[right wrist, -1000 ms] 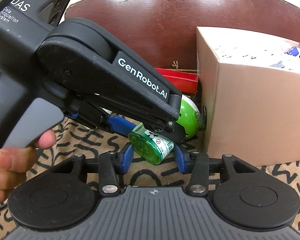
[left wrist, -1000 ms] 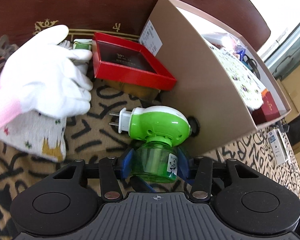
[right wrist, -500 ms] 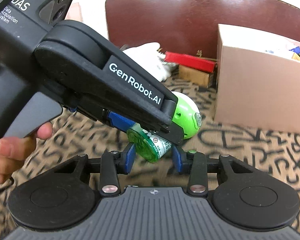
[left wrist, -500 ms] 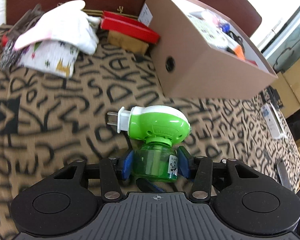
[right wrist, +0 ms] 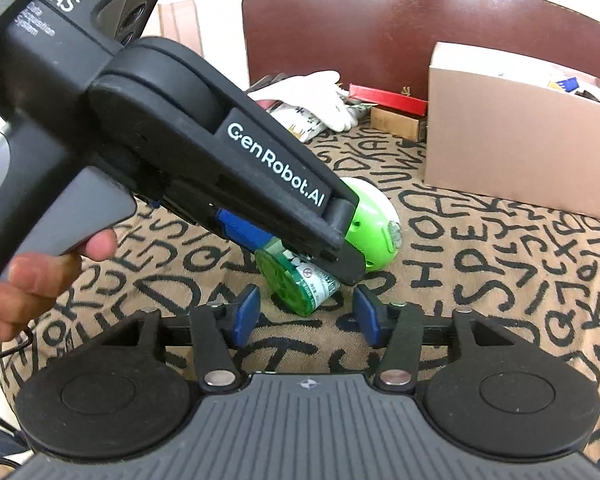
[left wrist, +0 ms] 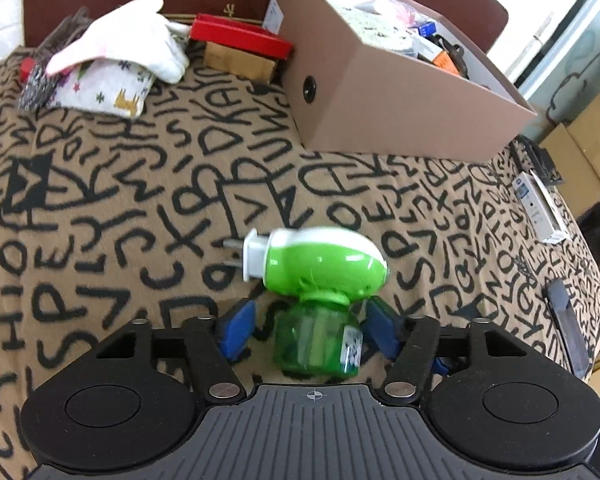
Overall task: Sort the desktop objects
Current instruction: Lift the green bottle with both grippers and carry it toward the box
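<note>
A green and white plug-in repellent heater (left wrist: 324, 260) with a green liquid bottle (left wrist: 316, 340) lies blurred over the letter-patterned cloth (left wrist: 140, 184). My left gripper (left wrist: 308, 334) straddles the bottle; its jaws are opening, and gaps show between both blue pads (left wrist: 236, 332) and the bottle. My right gripper (right wrist: 306, 314) is also opening just below the bottle's base (right wrist: 296, 280), which its pads do not touch. The left tool's black housing (right wrist: 220, 152) hides part of the heater (right wrist: 372, 228).
An open cardboard box (left wrist: 400, 92) full of small items stands at the back right. A white glove (left wrist: 132, 40), a patterned pouch (left wrist: 104, 88) and a red box (left wrist: 240, 36) lie at the back left. A white device (left wrist: 540, 208) rests near the right edge. A hand (right wrist: 40, 280) holds the left tool.
Both grippers drew back from the cardboard box with the heater between them. Both sets of jaws then spread and let go of the bottle.
</note>
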Motion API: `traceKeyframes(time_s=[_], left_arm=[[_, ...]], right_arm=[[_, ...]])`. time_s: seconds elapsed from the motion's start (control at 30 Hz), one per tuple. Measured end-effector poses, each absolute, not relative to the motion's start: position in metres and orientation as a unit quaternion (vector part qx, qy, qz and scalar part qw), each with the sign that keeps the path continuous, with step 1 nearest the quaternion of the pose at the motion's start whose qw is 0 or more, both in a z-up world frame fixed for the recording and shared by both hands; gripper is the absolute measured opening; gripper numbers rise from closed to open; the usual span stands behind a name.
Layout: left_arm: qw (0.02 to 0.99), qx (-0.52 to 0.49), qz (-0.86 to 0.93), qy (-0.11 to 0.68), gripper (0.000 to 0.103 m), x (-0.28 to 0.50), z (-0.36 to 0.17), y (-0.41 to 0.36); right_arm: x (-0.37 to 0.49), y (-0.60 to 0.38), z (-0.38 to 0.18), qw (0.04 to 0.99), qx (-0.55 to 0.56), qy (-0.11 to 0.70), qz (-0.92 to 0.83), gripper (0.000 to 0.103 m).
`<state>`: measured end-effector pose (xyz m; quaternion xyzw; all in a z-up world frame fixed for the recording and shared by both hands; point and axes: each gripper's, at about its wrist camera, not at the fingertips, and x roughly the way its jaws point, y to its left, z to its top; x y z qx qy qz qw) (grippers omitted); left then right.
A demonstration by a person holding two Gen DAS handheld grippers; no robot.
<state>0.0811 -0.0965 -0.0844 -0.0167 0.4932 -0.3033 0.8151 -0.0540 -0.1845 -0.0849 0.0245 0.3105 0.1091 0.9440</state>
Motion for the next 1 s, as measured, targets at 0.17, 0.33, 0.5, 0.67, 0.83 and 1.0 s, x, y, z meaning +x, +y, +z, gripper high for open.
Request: traceKeyframes(time_s=[0.17,0.33,0.5,0.67,0.83,1.0], left_arm=[[0.809,0.027,-0.315,0.495,0.076,0.090,-0.080,-0.109],[0.792,0.033,-0.328,0.513,0.069,0.097,-0.086,-0.113],[0.788,0.036,-0.331,0.518,0.067,0.098,-0.088,-0.115],[0.787,0.028,-0.330,0.520,0.066,0.097,-0.087,-0.112],[0.790,0.025,-0.325,0.520,0.064,0.097,-0.086,-0.114],[0.788,0.010,-0.331,0.519,0.054,0.094,-0.083,-0.112]], right_arm=[[-0.048,-0.186,-0.084,0.938,0.095,0.318,0.101,0.069],[-0.043,-0.185,-0.089,0.927,0.142,0.334,0.092,0.069],[-0.048,-0.182,-0.091,0.928,0.143,0.337,0.071,0.064],[-0.031,-0.188,-0.096,0.930,0.143,0.331,0.070,0.066],[-0.032,-0.190,-0.097,0.931,0.147,0.328,0.062,0.066],[-0.034,-0.189,-0.099,0.932,0.145,0.323,0.073,0.056]])
